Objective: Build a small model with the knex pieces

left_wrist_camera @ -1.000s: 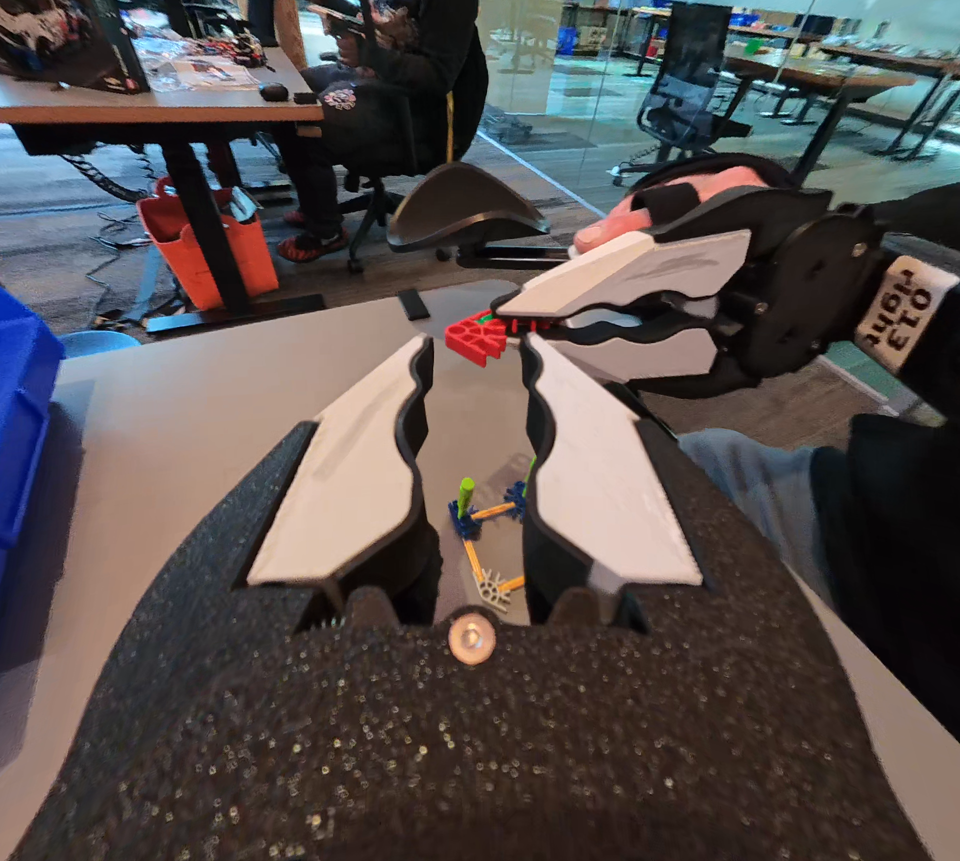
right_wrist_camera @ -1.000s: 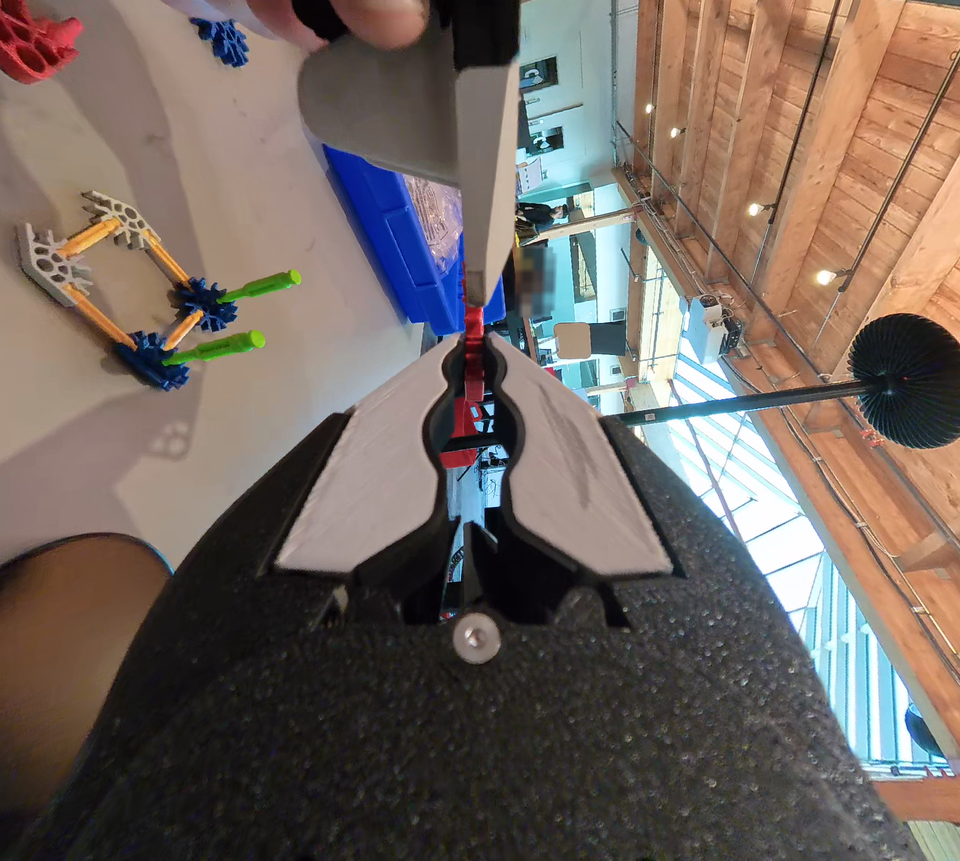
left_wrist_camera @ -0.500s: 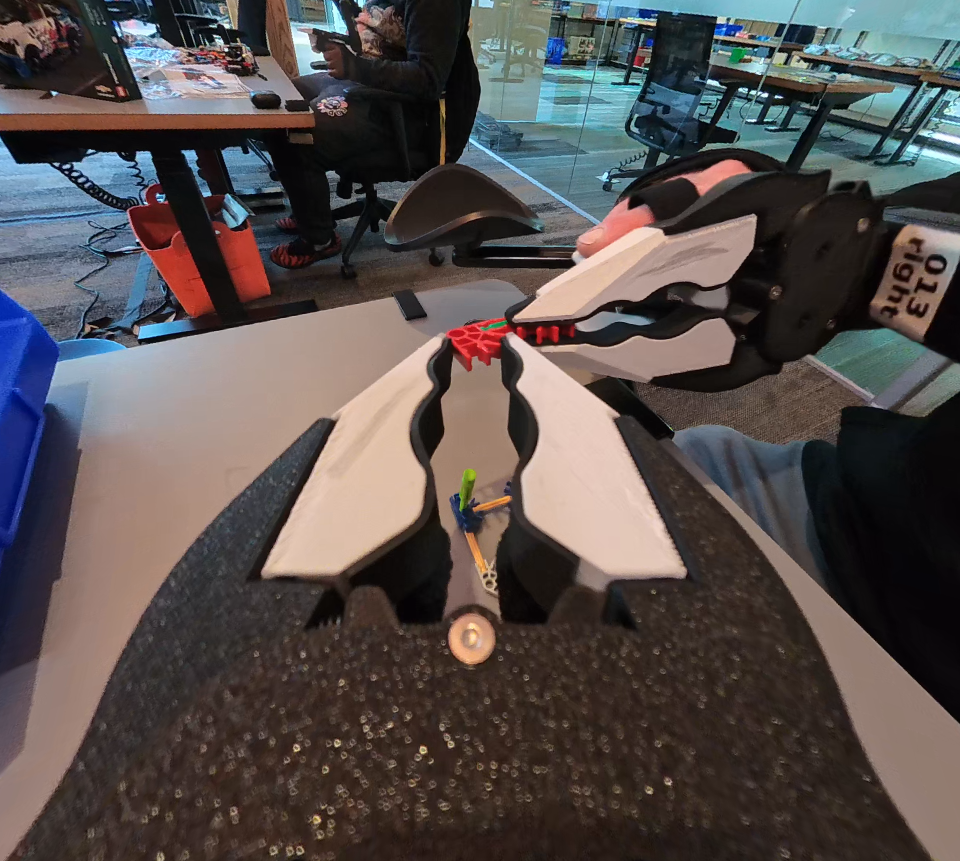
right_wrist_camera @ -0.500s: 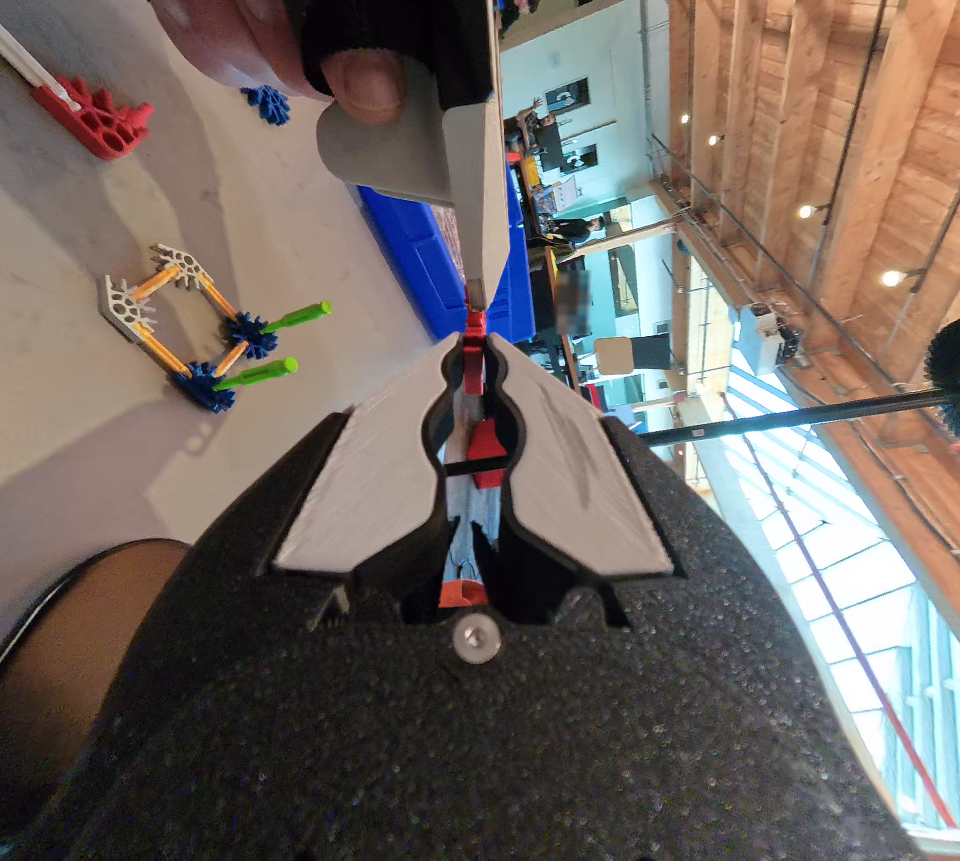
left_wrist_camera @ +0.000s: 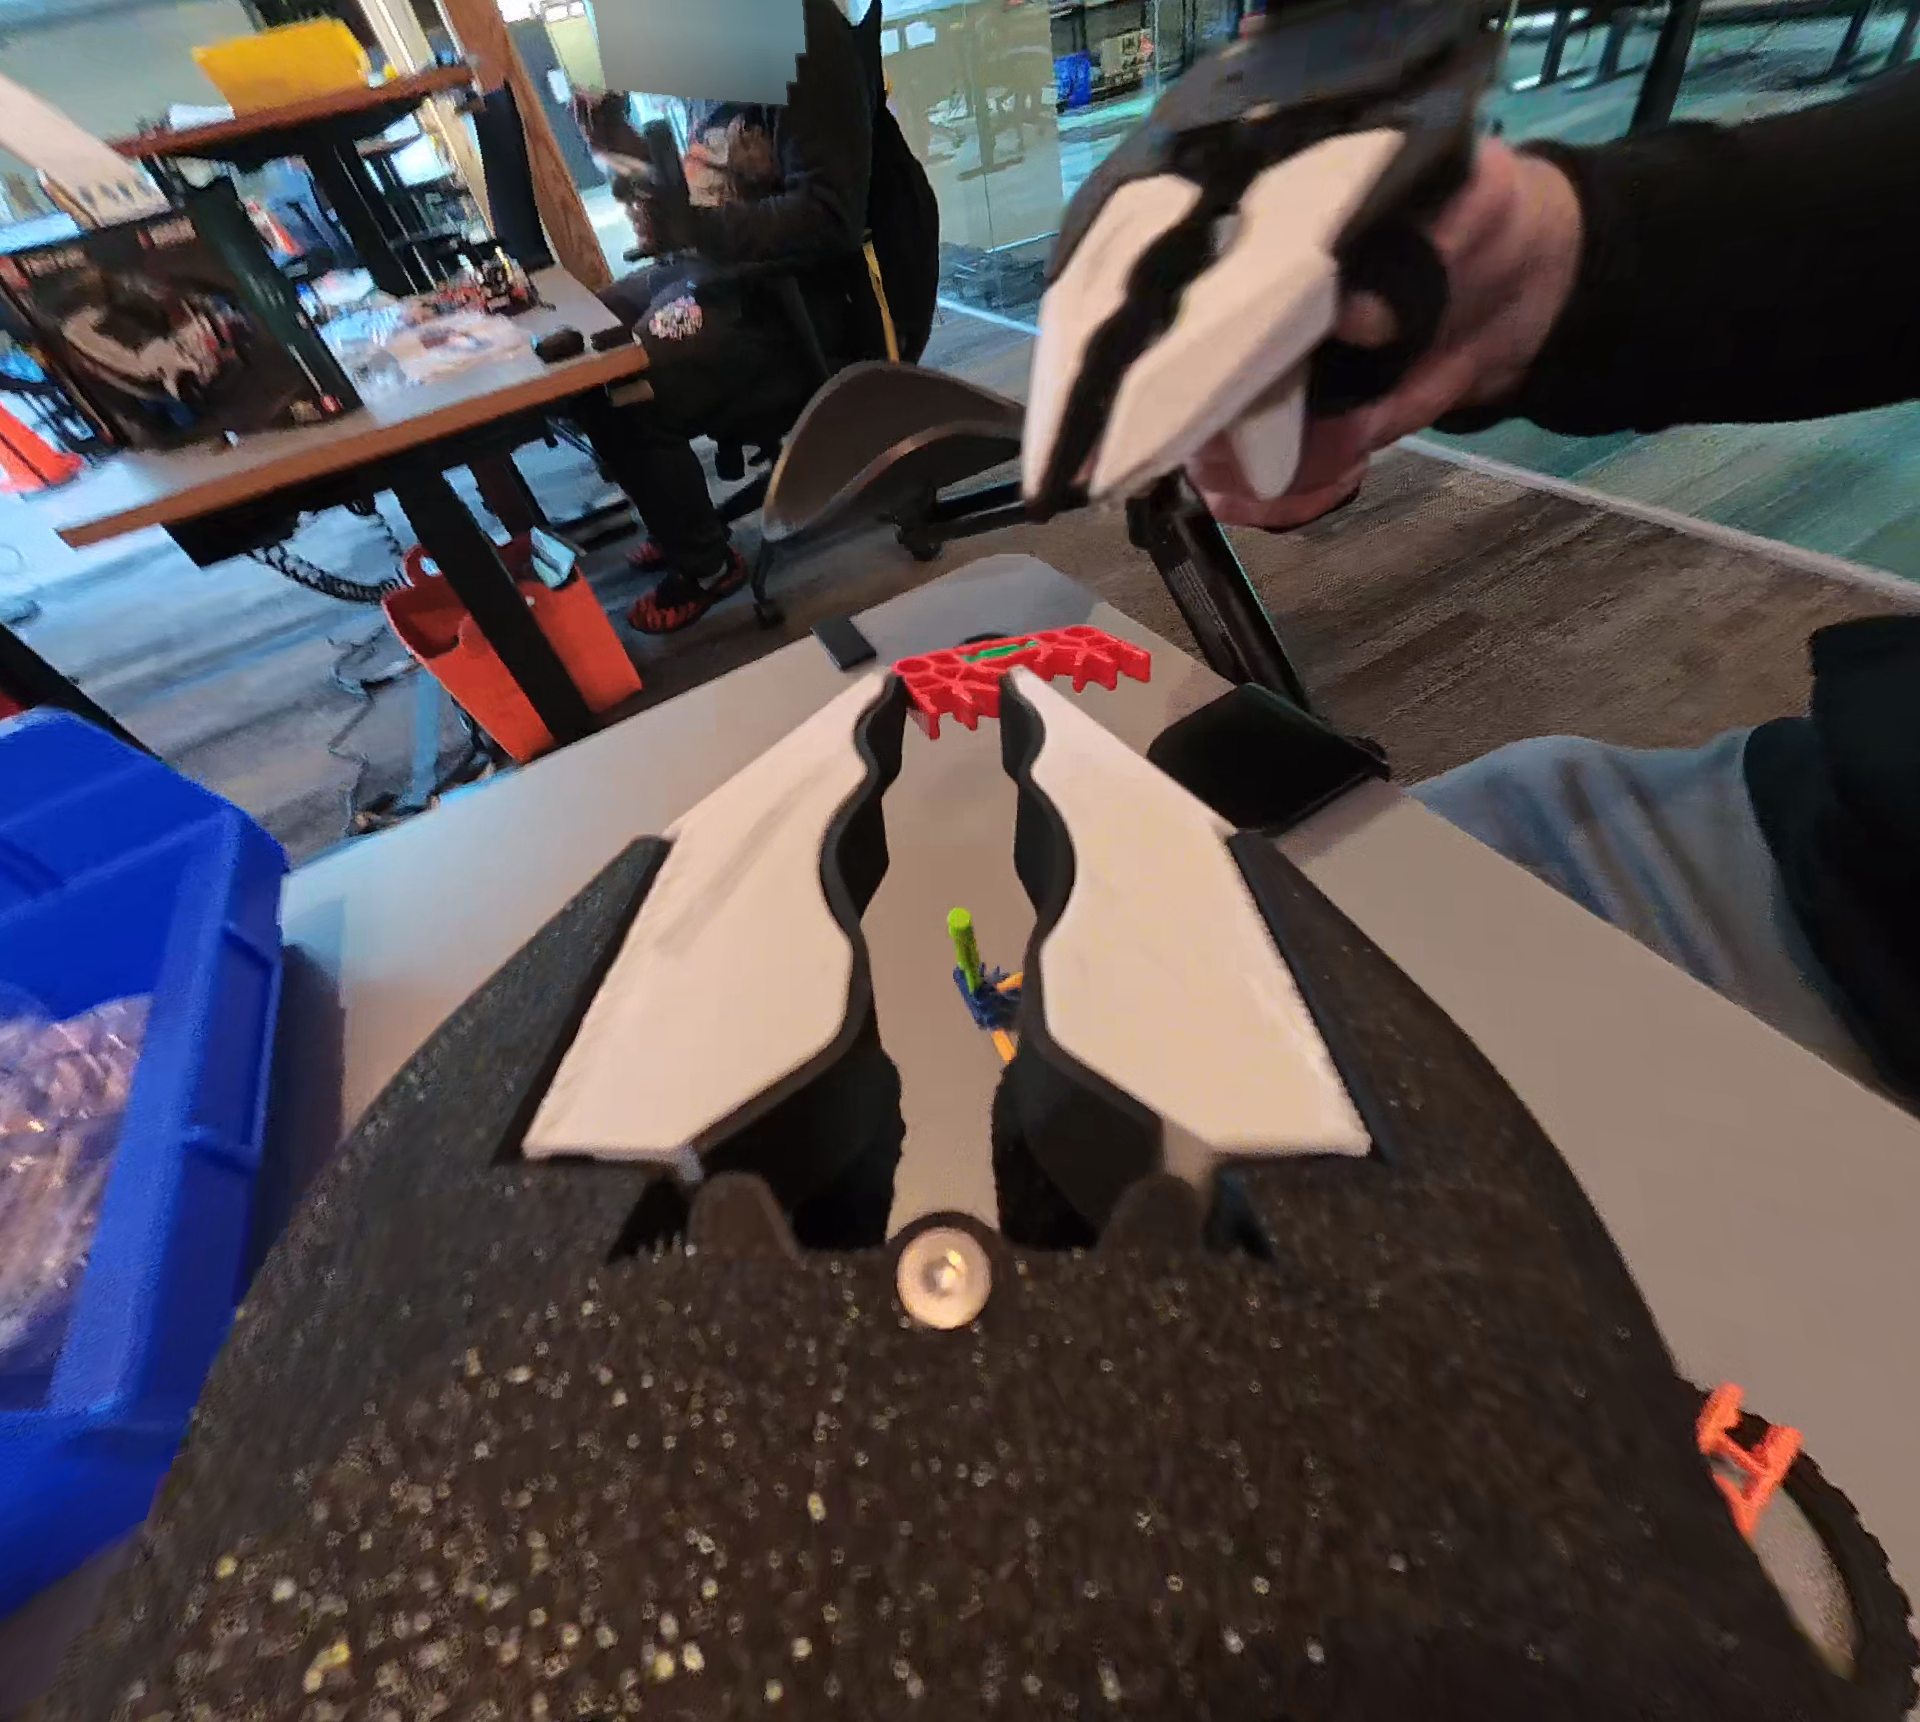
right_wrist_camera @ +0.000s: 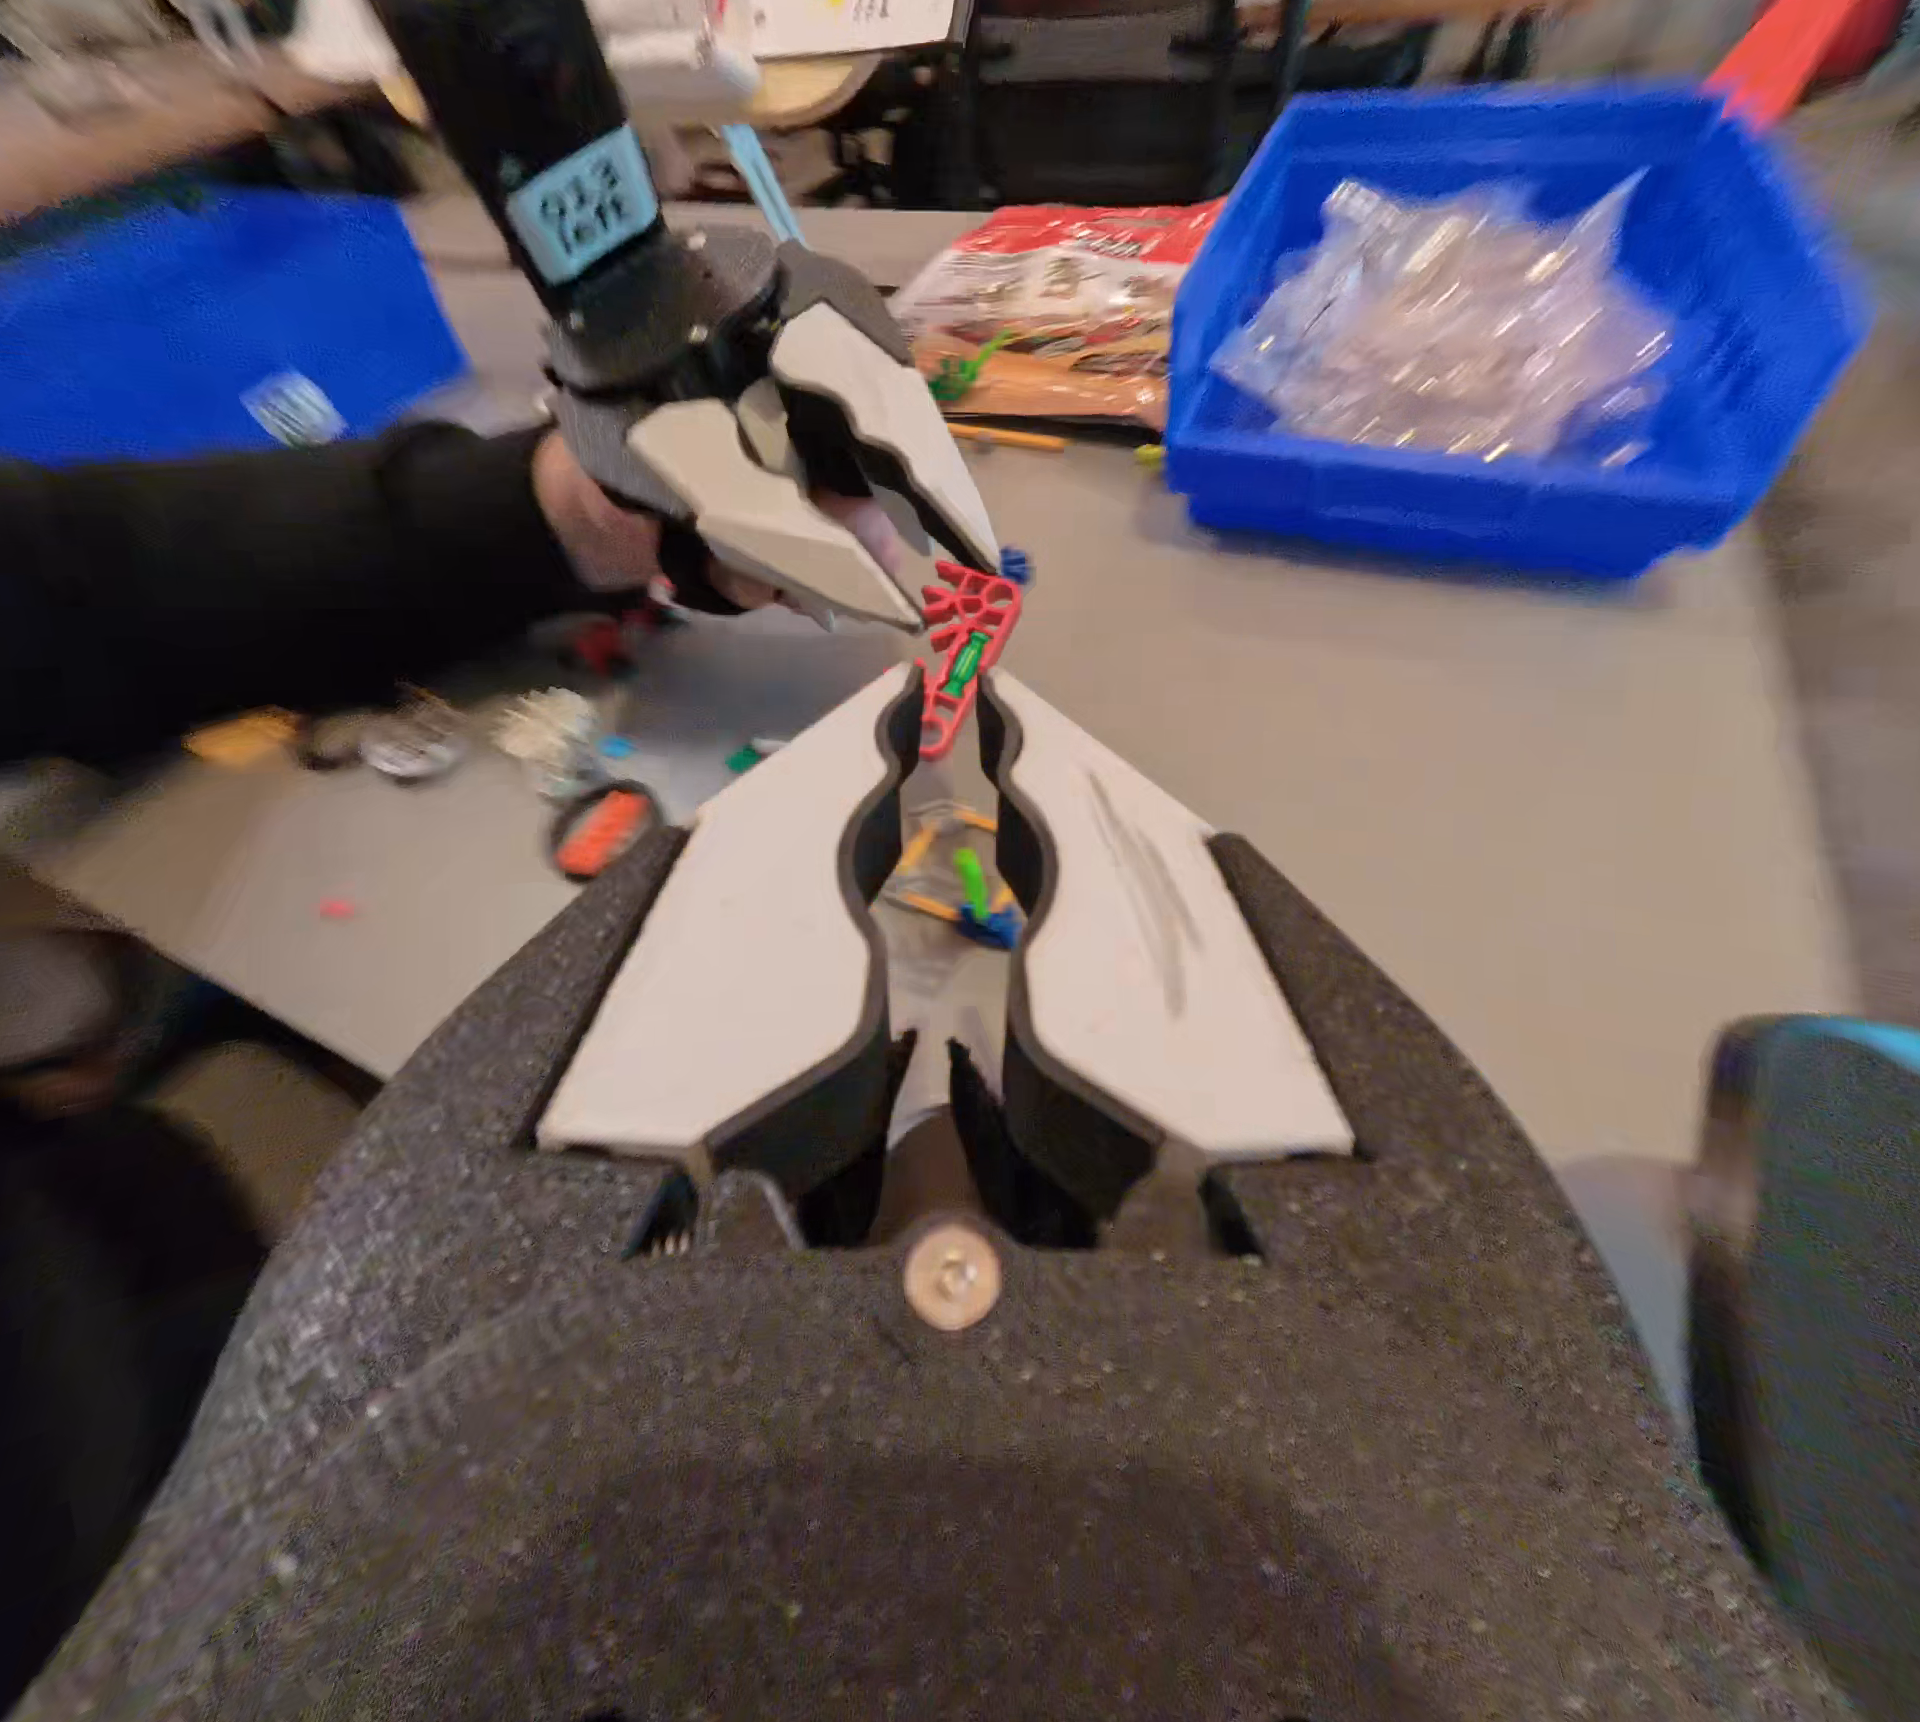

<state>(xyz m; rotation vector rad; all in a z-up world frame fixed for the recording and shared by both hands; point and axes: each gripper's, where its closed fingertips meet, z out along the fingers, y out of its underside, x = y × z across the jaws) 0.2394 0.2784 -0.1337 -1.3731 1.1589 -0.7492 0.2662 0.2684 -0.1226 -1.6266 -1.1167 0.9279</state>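
Note:
My left gripper (left_wrist_camera: 951, 696) is shut on the near edge of a flat red connector (left_wrist_camera: 1023, 670) with a short green rod clipped into it, held above the grey table (left_wrist_camera: 582, 820). In the right wrist view the left gripper (right_wrist_camera: 961, 597) pinches the same red connector (right_wrist_camera: 966, 644). My right gripper (right_wrist_camera: 951, 685) stands slightly open and empty, just short of the connector. In the left wrist view it (left_wrist_camera: 1065, 477) hangs above and to the right of the connector. A small frame of blue connectors, orange rods and green rods (left_wrist_camera: 977, 976) lies on the table below both grippers (right_wrist_camera: 961, 893).
A blue bin (right_wrist_camera: 1507, 342) of clear plastic bags stands at the far right, another blue bin (right_wrist_camera: 208, 322) at the far left, a red packet (right_wrist_camera: 1060, 301) between them. Loose pieces (right_wrist_camera: 520, 737) lie at left. A black flat object (left_wrist_camera: 1262, 758) sits near the table edge. A person (left_wrist_camera: 748, 270) sits at a desk beyond. My left and right fingertips are right by each other.
My left gripper has closed on the red connector. My right gripper has let go of it, swung round and drawn up and away.

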